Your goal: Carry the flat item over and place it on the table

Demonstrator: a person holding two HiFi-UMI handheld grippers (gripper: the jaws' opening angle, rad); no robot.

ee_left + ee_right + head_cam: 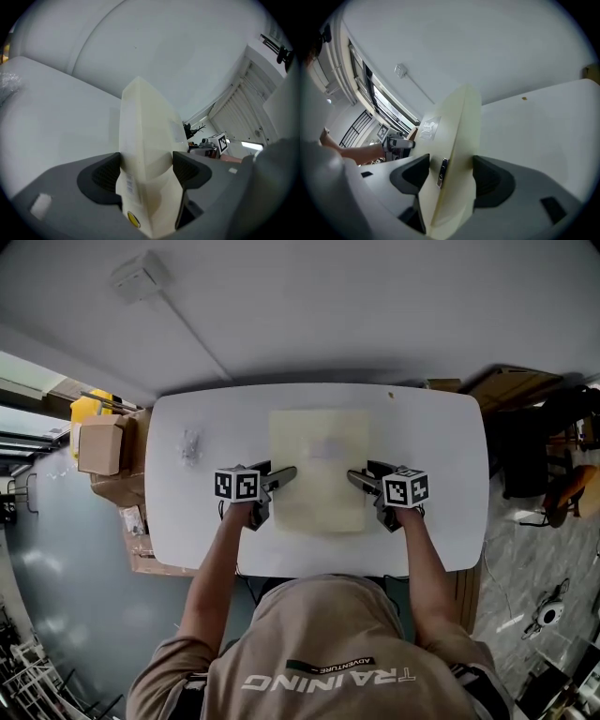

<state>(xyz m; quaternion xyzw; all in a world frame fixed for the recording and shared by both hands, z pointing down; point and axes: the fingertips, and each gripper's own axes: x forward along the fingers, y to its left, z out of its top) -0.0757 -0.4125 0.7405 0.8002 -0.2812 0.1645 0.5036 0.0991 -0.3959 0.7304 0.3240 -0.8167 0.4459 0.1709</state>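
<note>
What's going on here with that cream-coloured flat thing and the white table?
A person holds a flat cream item by its two side edges, the left claw shut on one edge and the right claw shut on the other. The item lies level over the middle of the white table; whether it rests on the surface yet cannot be told. A bit of clear plastic lies on the table to its left.

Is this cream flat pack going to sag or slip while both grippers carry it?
Probably fairly stiff: the flat pack shows no droop between the left gripper and right gripper. Its covering bulges at the jaws, so likely soft-skinned, perhaps slippery.
</note>
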